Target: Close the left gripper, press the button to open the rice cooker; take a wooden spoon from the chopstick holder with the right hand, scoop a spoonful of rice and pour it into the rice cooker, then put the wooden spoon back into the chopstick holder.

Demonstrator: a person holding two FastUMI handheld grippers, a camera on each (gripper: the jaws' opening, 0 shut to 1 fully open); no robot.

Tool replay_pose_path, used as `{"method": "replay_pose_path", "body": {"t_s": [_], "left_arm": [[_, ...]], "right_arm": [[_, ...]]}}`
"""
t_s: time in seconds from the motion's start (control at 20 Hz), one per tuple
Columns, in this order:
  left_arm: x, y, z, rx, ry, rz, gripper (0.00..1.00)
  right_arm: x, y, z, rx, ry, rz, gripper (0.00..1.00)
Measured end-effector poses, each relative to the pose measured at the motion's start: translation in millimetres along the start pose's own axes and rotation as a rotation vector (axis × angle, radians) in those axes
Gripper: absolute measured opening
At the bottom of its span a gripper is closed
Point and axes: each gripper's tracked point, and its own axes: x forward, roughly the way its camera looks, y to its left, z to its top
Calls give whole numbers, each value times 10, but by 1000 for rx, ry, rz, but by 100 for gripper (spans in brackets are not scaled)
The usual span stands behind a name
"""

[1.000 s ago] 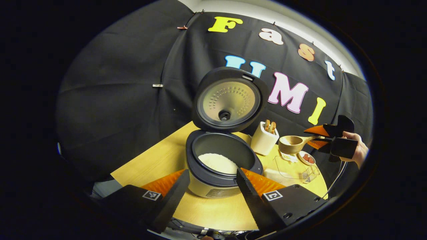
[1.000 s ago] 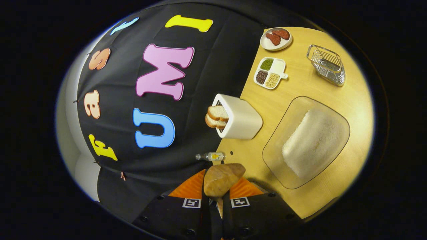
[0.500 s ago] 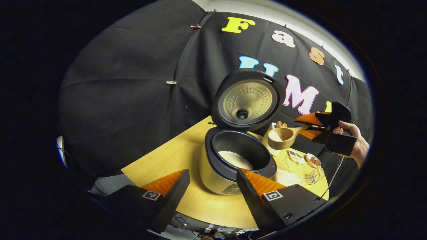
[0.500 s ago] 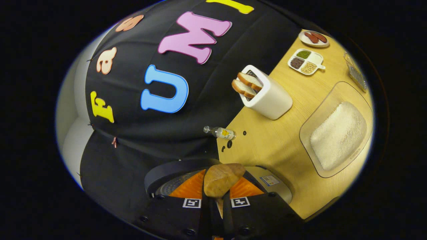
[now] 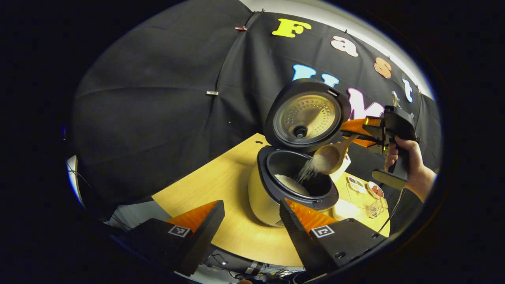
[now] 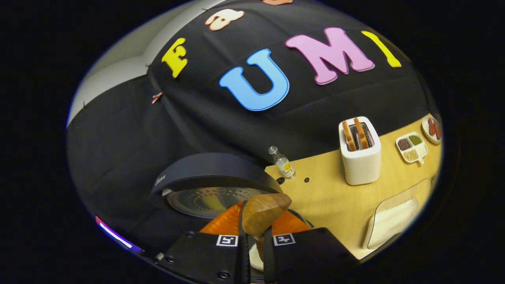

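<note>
The rice cooker (image 5: pixel 260 197) stands on the wooden table with its lid (image 5: pixel 307 117) raised. A wooden spoon (image 5: pixel 328 158) is tipped over the inner pot (image 5: pixel 315 187), and rice streams from it onto the rice inside. My right gripper (image 5: pixel 349 134), held by a hand (image 5: pixel 414 165), is shut on the spoon's handle. In the right gripper view the wooden spoon (image 6: pixel 263 208) sits between my right gripper's (image 6: pixel 259 215) fingers, above the lid (image 6: pixel 213 185). The white chopstick holder (image 6: pixel 360 159) stands upright at the back right. My left gripper (image 5: pixel 250 204) hangs open in front of the cooker, holding nothing.
A glass tray of rice (image 6: pixel 390 221) lies at the table's right edge. A small bottle (image 6: pixel 283 165) stands by the wall behind the cooker. A divided dish of beans (image 6: pixel 412 146), a small plate (image 6: pixel 432 128) and a wire rack (image 5: pixel 375 207) sit at the far right.
My right gripper carried the spoon left from the holder to above the cooker and tilted it, so rice now pours into the pot. My left gripper stayed open and drew back leftward.
</note>
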Motion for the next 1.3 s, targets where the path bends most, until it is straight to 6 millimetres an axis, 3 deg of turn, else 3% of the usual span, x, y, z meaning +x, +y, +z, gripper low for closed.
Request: {"method": "replay_pose_path", "body": {"t_s": [0.35,0.4,0.45,0.7,0.9,1.05,1.3], "left_arm": [[38,14,-68,29,11,6,95],[49,6,-63,32,12,5,95],[56,-3,-60,31,11,5,95],[71,-32,-21,44,-5,6,92],[90,-74,-21,55,-5,6,95],[73,-118,-16,62,-9,5,95],[65,-292,11,65,-19,-7,95]], "right_arm": [[31,352,-194,-383,-12,117,17],[24,412,-219,-412,-16,140,13],[22,452,-261,-447,-15,155,18],[-71,608,-564,-721,-4,254,18],[-88,640,-814,-815,24,301,18],[-136,628,-779,-773,26,294,18],[-258,526,-443,-656,-15,238,18]]}}
